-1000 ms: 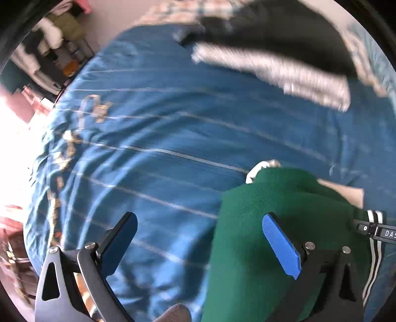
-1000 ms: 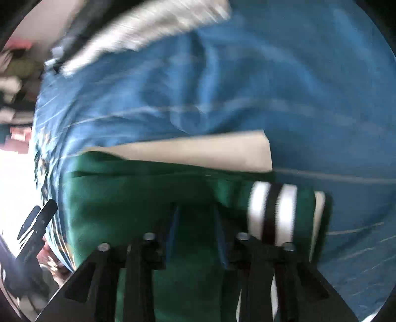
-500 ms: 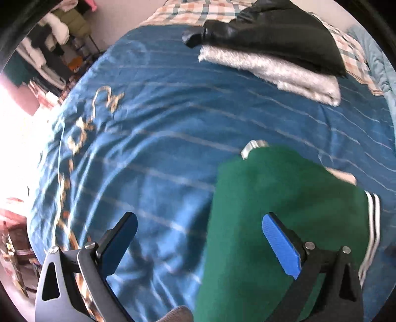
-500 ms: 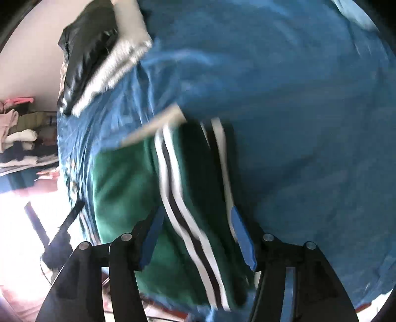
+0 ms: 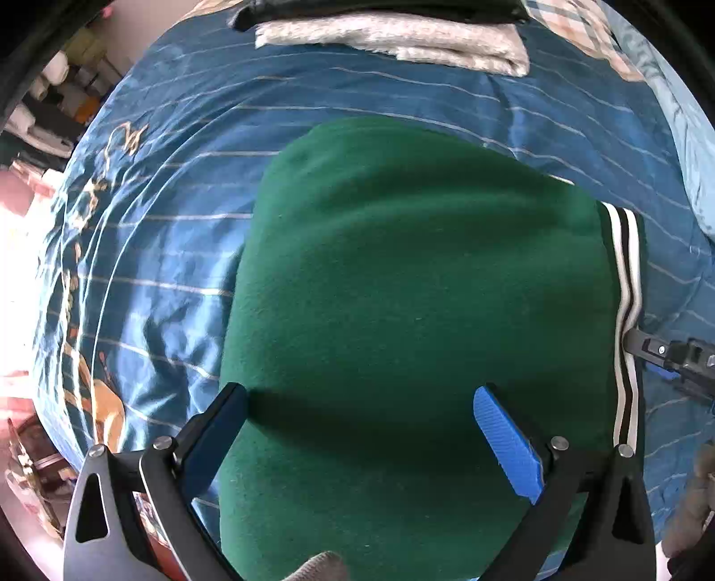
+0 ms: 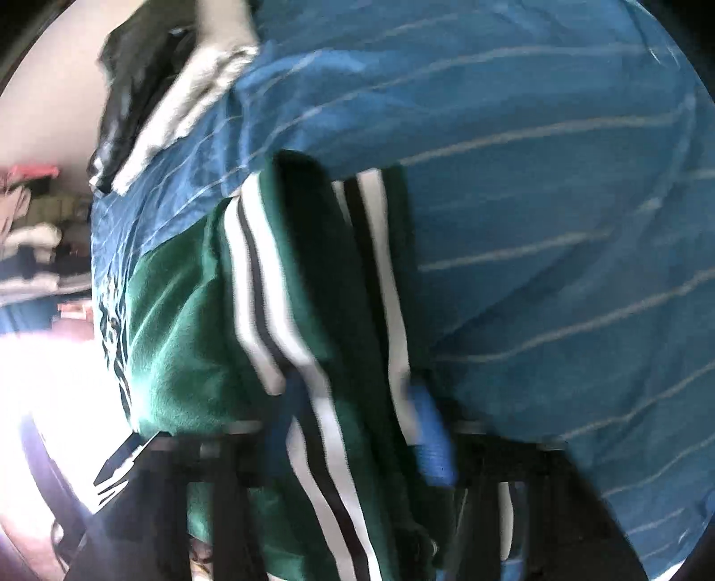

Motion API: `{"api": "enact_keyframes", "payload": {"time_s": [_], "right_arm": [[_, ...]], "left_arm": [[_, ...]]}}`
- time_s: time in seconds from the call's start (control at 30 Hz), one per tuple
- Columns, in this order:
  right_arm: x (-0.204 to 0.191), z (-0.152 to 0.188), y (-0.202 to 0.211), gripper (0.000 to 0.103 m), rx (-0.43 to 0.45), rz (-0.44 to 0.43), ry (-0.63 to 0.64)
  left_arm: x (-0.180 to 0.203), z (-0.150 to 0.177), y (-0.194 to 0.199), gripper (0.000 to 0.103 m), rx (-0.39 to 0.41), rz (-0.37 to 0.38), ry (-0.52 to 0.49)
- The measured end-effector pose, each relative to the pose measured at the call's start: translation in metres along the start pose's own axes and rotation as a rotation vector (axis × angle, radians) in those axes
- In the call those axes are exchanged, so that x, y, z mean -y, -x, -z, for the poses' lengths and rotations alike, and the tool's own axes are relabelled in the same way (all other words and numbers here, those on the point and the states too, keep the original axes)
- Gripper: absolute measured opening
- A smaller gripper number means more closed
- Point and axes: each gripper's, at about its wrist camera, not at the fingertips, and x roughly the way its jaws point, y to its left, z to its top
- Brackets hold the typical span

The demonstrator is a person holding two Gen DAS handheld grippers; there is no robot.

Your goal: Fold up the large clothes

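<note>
Left hand-held gripper (image 5: 359, 440) spread wide over green garment (image 5: 415, 313); right hand-held gripper (image 6: 353, 429) just closed onto striped edge (image 6: 268, 313).

Green fleece garment (image 5: 415, 313), folded into a thick pad, lies on the bed; its white-and-black striped band (image 6: 268, 313) runs along one edge

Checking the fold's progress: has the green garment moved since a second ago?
Yes. In the left wrist view the green garment now reaches much nearer the folded grey garment at the bed's far end.
</note>
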Motion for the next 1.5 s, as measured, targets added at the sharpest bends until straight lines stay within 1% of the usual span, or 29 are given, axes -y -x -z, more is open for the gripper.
{"api": "enact_keyframes", "payload": {"time_s": [0.03,0.07,0.13,0.17,0.23,0.27,0.3,0.33,0.4,0.43,0.47,0.5,0.53,0.57,0.63,0.7,0.73,0.83,0.87,0.9,0.97,1.03,1.07,1.17,1.2,1.3,1.33,1.43,1.5], "right_arm": [[-0.001,0.000,0.003,0.013,0.004,0.009,0.004],[0.001,0.001,0.007,0.003,0.011,0.005,-0.008],[0.004,0.001,0.018,0.003,0.034,0.020,-0.010],[0.009,0.000,0.017,0.000,0.029,0.043,-0.015],[0.024,-0.004,0.009,0.000,0.003,0.077,-0.058],[0.032,-0.007,0.002,0.000,-0.029,0.061,-0.084],[0.040,-0.009,-0.003,0.000,-0.067,0.005,-0.117],[0.047,-0.012,-0.002,0.001,-0.082,-0.034,-0.146],[0.052,-0.017,0.007,0.001,-0.069,-0.108,-0.141],[0.054,-0.019,0.012,0.009,-0.050,-0.134,-0.133],[0.056,-0.020,0.017,0.035,-0.031,-0.152,-0.130],[0.057,-0.023,0.019,0.057,-0.023,-0.185,-0.127],[0.058,-0.024,0.019,0.101,-0.016,-0.226,-0.123],[0.057,-0.026,0.018,0.103,-0.009,-0.253,-0.120],[0.048,-0.030,0.006,0.103,-0.041,-0.318,-0.082],[0.038,-0.033,-0.012,0.103,-0.084,-0.381,-0.034],[0.035,-0.033,-0.022,0.103,-0.113,-0.389,-0.015],[0.030,-0.032,-0.063,0.103,-0.227,-0.353,0.051],[0.030,-0.032,-0.074,0.103,-0.254,-0.374,0.059],[0.030,-0.033,-0.078,0.103,-0.258,-0.392,0.054],[0.027,-0.037,-0.084,0.103,-0.286,-0.488,0.046],[0.021,-0.040,-0.091,0.103,-0.311,-0.556,0.037],[0.015,-0.041,-0.094,0.103,-0.318,-0.584,0.050],[0.009,-0.043,-0.099,0.103,-0.312,-0.619,0.054],[0.009,-0.043,-0.099,0.103,-0.309,-0.636,0.041],[0.011,-0.041,-0.079,0.103,-0.276,-0.812,-0.052],[0.009,-0.039,-0.071,0.103,-0.264,-0.840,-0.059],[-0.002,-0.033,-0.055,0.103,-0.247,-0.828,-0.049],[-0.009,-0.034,-0.061,0.103,-0.240,-0.734,-0.052]], "left_arm": [[0.001,0.000,0.000,0.103,0.002,0.002,-0.005],[0.003,-0.001,-0.001,0.103,0.000,0.004,-0.011],[0.003,-0.002,-0.001,0.103,0.003,0.001,-0.022],[0.003,-0.001,-0.001,0.103,0.002,0.001,-0.024],[0.001,-0.001,-0.002,0.103,-0.003,-0.001,-0.021],[0.001,0.000,-0.001,0.103,-0.003,-0.002,-0.016],[-0.001,0.000,0.000,0.103,-0.004,-0.002,-0.011],[-0.006,-0.001,0.004,0.103,0.001,-0.001,0.002],[-0.022,-0.004,0.015,0.103,0.035,0.004,0.045],[-0.034,-0.005,0.021,0.103,0.055,0.021,0.080],[-0.042,-0.005,0.024,0.103,0.068,0.035,0.109],[-0.055,-0.006,0.026,0.103,0.084,0.052,0.153],[-0.072,-0.008,0.024,0.103,0.093,0.078,0.201],[-0.080,-0.009,0.020,0.103,0.089,0.092,0.222],[-0.098,-0.013,0.004,0.103,0.059,0.115,0.254],[-0.106,-0.017,-0.012,0.103,0.039,0.162,0.250],[-0.107,-0.019,-0.017,0.103,0.030,0.182,0.243],[-0.111,-0.023,-0.042,0.103,-0.026,0.346,0.245],[-0.112,-0.024,-0.048,0.103,-0.040,0.384,0.257],[-0.112,-0.024,-0.054,0.103,-0.052,0.420,0.270],[-0.109,-0.025,-0.063,0.103,-0.080,0.492,0.288],[-0.102,-0.028,-0.071,0.103,-0.103,0.561,0.295],[-0.098,-0.030,-0.073,0.103,-0.108,0.572,0.288],[-0.088,-0.036,-0.080,0.103,-0.107,0.560,0.225],[-0.088,-0.039,-0.085,0.103,-0.106,0.581,0.213],[-0.089,-0.043,-0.089,0.103,-0.117,0.617,0.199],[-0.088,-0.043,-0.088,0.103,-0.121,0.626,0.186],[-0.091,-0.044,-0.088,0.103,-0.141,0.653,0.148],[-0.092,-0.046,-0.091,0.103,-0.156,0.670,0.138]]}}
